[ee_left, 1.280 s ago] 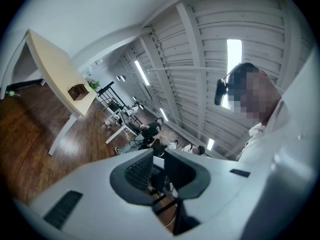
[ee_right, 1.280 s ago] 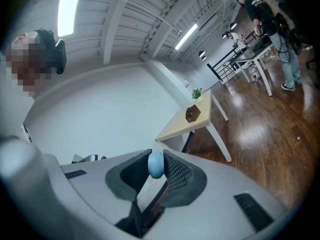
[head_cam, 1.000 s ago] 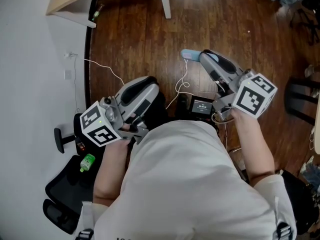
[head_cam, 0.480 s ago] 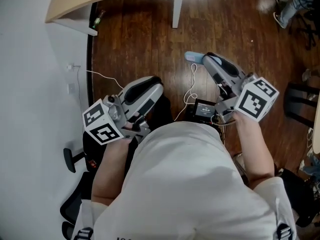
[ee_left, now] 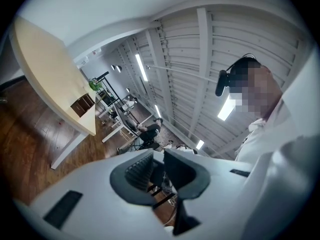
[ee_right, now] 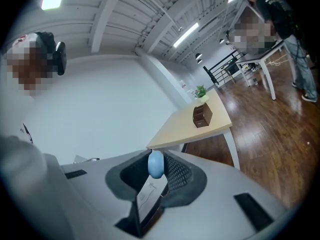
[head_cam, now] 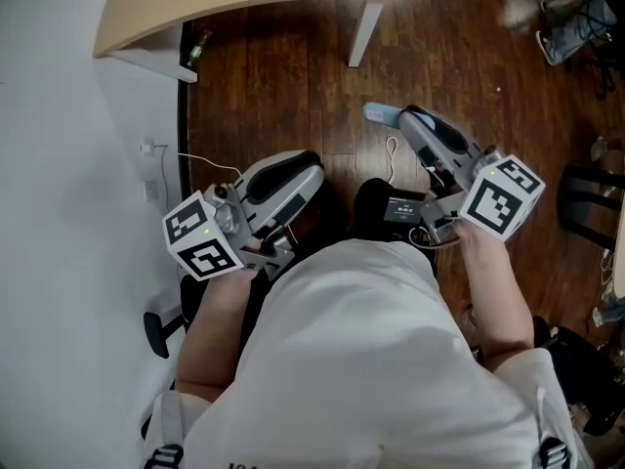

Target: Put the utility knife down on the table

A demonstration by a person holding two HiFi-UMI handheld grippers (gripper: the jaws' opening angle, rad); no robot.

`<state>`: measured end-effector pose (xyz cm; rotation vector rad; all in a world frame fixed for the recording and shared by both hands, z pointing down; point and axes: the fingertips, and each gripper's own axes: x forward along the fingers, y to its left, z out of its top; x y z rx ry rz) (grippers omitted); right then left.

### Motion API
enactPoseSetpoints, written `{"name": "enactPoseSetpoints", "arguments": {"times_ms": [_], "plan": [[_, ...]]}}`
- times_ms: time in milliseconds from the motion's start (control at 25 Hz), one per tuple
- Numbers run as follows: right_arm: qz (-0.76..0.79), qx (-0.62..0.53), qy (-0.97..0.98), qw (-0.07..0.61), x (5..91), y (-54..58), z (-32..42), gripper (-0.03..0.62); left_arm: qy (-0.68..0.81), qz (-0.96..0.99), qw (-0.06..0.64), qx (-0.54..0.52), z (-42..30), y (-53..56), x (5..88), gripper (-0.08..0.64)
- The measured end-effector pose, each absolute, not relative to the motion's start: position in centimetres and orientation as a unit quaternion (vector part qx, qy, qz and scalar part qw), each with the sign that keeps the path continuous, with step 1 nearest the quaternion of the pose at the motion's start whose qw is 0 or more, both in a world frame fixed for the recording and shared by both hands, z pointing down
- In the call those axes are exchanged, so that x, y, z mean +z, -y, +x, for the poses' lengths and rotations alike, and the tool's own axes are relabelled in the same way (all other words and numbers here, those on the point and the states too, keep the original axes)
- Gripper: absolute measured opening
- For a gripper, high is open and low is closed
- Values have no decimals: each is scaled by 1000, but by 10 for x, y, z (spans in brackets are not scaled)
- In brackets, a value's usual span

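Your right tongs (ee_right: 158, 178) are clamped on the flat grey utility knife with the pale-blue end (ee_right: 155, 164). The left tongs (ee_left: 158, 168) stand slightly apart, empty. Release only low over the pale wooden bench (ee_right: 192, 129), clear of the small brown box (ee_right: 202, 115).

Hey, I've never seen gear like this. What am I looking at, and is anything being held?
A person holds two tools; each ends in tongs and carries a marker cube. One picture looks down from a head camera; the other two come from cameras on the tools. The right tongs grip a utility knife with a pale blue end. The left tongs stand slightly apart, empty. Ahead stands a light wooden table bearing a small brown box and a potted plant.
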<state>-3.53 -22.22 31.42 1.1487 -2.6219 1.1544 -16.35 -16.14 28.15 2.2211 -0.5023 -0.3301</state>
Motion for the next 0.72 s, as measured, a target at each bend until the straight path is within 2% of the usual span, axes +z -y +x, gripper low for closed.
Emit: {"name": "enactPoseSetpoints", "arguments": {"times_ms": [120,320,720], "plan": [[372,377,847,34,318,234,-48,72,204,877,414,-134,-179,174,285,64],[357,371,857,26,318,200,10,72,223,879,401,-130,-121,133,283,64],[307,399,863,47,324,172,27,72,289,856,409,-129,-108,111,279,64]]}}
